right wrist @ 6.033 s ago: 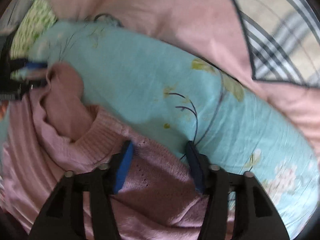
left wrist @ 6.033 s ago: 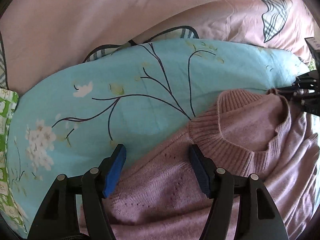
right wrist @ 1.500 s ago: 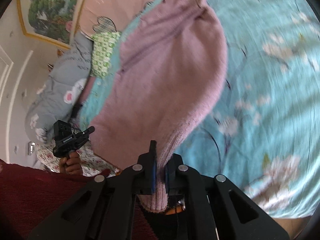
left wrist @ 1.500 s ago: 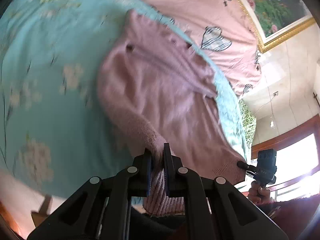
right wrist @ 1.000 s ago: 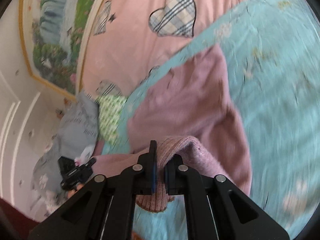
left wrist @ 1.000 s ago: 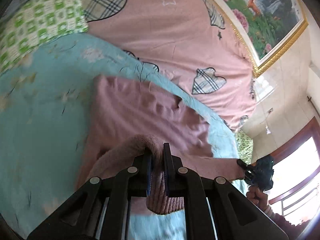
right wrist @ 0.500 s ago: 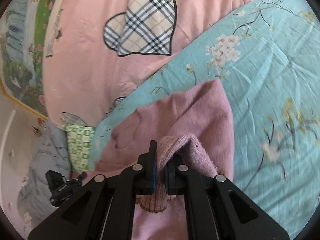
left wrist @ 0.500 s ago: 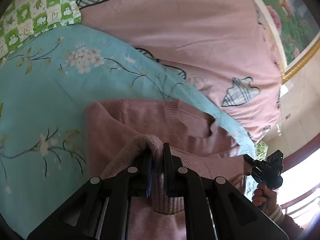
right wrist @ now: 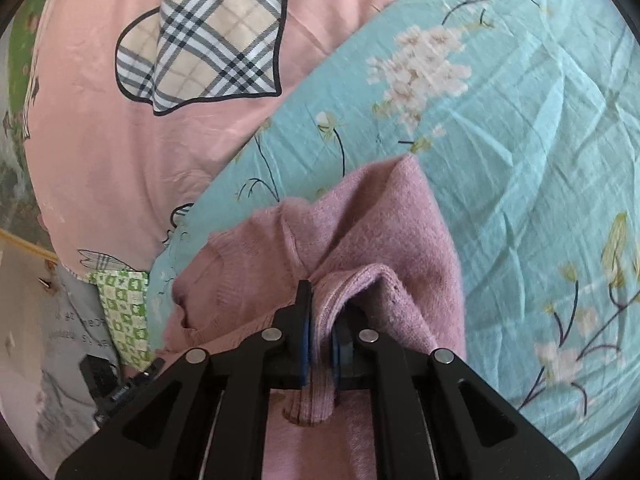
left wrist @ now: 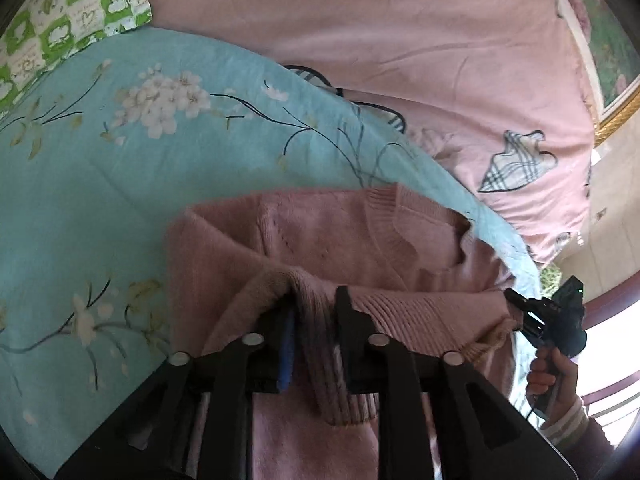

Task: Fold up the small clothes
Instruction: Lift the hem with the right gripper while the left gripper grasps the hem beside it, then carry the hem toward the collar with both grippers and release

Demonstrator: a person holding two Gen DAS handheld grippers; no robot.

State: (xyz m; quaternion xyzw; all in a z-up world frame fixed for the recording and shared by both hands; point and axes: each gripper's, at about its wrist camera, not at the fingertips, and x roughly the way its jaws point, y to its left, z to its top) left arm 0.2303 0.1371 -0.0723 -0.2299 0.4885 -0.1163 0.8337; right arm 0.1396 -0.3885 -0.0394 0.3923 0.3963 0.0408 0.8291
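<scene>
Grey pillow (right wrist: 68, 328) writing, seemingly upside-down, unreadable

Pink sweater (left wrist: 320, 232) lies on the turquoise floral bedspread (left wrist: 120, 200)

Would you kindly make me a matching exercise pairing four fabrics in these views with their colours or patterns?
Things:
1. knitted sweater
2. quilt under the sweater
3. bedcover beyond the quilt
4. small pillow at top left in the left wrist view

Descriptions:
A. green and white checks
B. turquoise with white blossoms
C. dusty pink, ribbed hem
D. pink with plaid hearts

Pairs: 1-C, 2-B, 3-D, 4-A
</scene>
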